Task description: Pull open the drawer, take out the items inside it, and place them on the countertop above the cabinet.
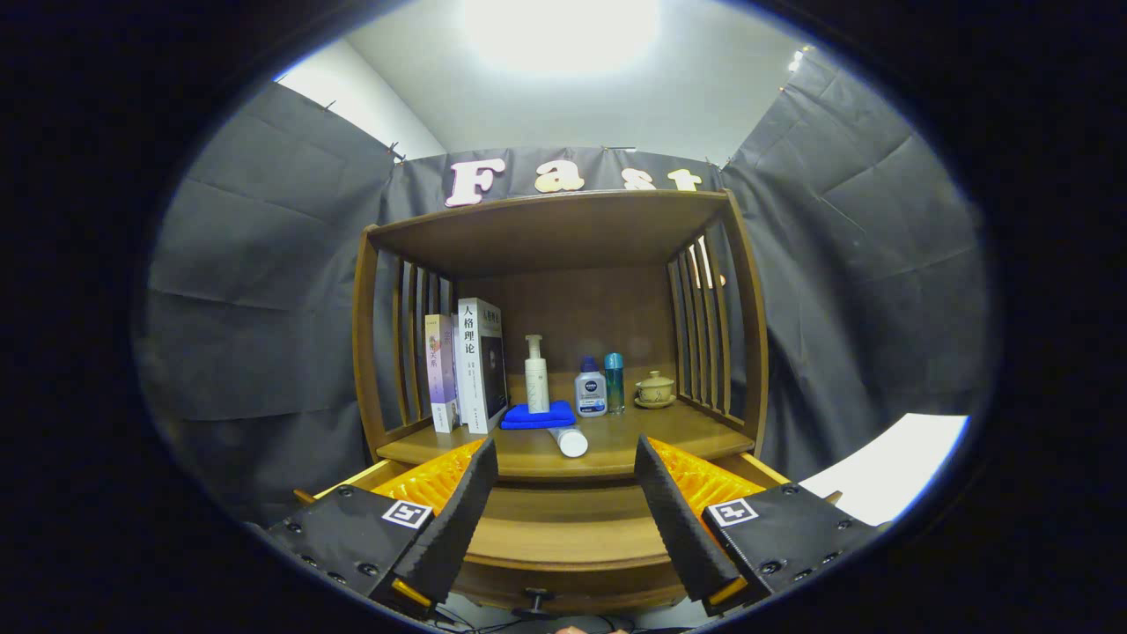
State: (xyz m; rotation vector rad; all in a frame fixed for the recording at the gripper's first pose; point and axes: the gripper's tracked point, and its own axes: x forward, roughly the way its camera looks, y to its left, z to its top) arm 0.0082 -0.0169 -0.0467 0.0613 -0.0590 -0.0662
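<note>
The gripper [563, 511] is hanging spread wide and empty before the cabinet [744, 352], fingers straddling the drawer [563, 546], seemingly pulled out beneath the countertop [634, 436]'s front edge, where a tube [570, 440] is already lying; drawer contents cannot be seen.

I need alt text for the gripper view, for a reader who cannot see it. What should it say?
The gripper is open and holds nothing, facing a wooden cabinet whose drawer is pulled out just ahead of its fingers. On the countertop beyond stand two books, a pump bottle on a blue cloth, two small bottles and a lidded cup; a white tube lies down.
</note>
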